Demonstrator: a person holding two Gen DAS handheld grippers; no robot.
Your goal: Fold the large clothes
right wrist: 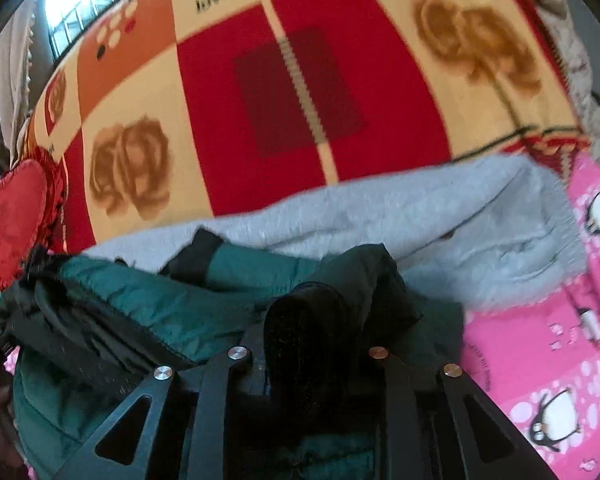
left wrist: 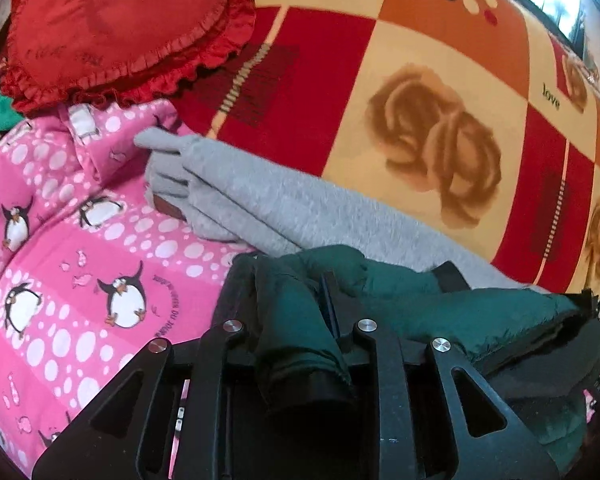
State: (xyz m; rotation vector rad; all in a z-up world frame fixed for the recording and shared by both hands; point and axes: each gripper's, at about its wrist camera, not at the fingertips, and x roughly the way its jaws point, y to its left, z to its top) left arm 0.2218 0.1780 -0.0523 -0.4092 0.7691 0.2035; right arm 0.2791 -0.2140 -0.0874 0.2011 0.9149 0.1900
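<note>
**Green jacket spans both tongs, its long axis running from one hand to the other**

Though each camera looks out past its own fingers, what fills the near foreground in both is the same dark green jacket point(left wrist: 451, 304). Closest in the left wrist view, the left gripper point(left wrist: 300, 312) is clamped on a bunched fold of that jacket, cloth spilling back between the black fingers point(left wrist: 240, 280). Likewise the right gripper point(right wrist: 319, 320) has a thick dark roll of the jacket point(right wrist: 204, 280) pinched between its jaws, the fingertips themselves buried in fabric. From the left tongs the garment stretches off to the right; from the right tongs it stretches off to the left. So I judge the jacket's long axis lies across, hand to hand, with neither hand nearer.

Just beyond the jacket lies a grey garment point(left wrist: 260, 200), loosely folded, partly resting on a pink penguin-print quilt point(left wrist: 80, 240). Farther off spreads a red and cream patchwork blanket point(right wrist: 228, 92), with a red heart cushion point(left wrist: 120, 28) at its far edge. Any fold probably means carrying the held edge forward over this bedding.
</note>
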